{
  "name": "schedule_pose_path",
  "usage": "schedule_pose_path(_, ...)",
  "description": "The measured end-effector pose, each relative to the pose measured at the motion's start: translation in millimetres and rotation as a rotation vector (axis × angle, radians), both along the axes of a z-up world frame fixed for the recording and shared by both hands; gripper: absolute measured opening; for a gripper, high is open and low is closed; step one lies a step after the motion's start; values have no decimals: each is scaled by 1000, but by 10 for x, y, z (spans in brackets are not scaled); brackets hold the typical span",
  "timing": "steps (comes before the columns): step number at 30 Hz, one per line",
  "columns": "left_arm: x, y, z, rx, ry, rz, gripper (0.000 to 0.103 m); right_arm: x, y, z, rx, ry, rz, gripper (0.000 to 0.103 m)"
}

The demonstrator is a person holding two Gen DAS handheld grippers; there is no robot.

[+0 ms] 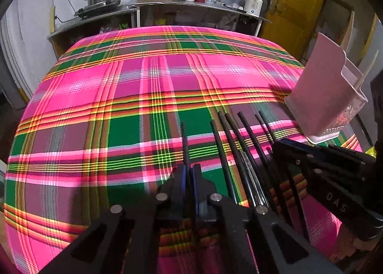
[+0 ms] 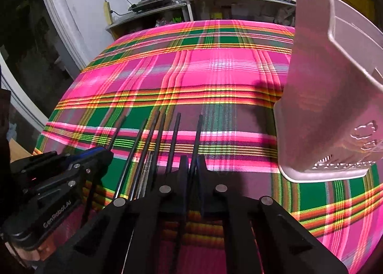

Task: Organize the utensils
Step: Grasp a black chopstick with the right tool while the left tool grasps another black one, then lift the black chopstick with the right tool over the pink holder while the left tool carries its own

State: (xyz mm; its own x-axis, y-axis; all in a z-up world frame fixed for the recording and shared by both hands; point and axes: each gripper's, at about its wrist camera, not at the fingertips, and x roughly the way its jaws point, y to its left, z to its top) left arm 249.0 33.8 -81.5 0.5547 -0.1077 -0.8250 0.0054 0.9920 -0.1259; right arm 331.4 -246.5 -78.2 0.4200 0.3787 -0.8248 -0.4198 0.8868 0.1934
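From the left wrist camera, the left gripper (image 1: 189,173) of matt black plastic had its two blue-edged fingers clenched on one thin black chopstick (image 1: 184,142) — a straight round stick that pointed forward over the bright woven plaid tablecloth (image 1: 95,106) of pink, green and yellow bands. Just to the right lay a loose row of thin black chopsticks (image 1: 234,144) on the cloth, with shiny metal parts among them. The right gripper (image 1: 282,147) was beside this row; from here I could not tell how its fingers stood. At the far right stood the pale pink plastic utensil holder (image 1: 320,92), upright, smooth-walled, with small holes near its base and light-coloured sticks rising from it.

From the right wrist camera, the right gripper (image 2: 192,166) was closed on another thin black stick (image 2: 197,137). The row of chopsticks (image 2: 153,144) lay to its left, near the left gripper (image 2: 95,154). The pink holder (image 2: 323,106) stood on the cloth close at the right, with a raised pattern on its wall.
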Motion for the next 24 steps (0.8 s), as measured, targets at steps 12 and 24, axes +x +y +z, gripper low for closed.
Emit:
schedule_pose_path(12,-228,63,532,-20,-92,-23,5,-164,-223,495,68,-67,-8,6)
schedule_pose_path(24,-599,97,1188,-45,-200,-38,5,-532,-470,1091,132,-171,-17,6)
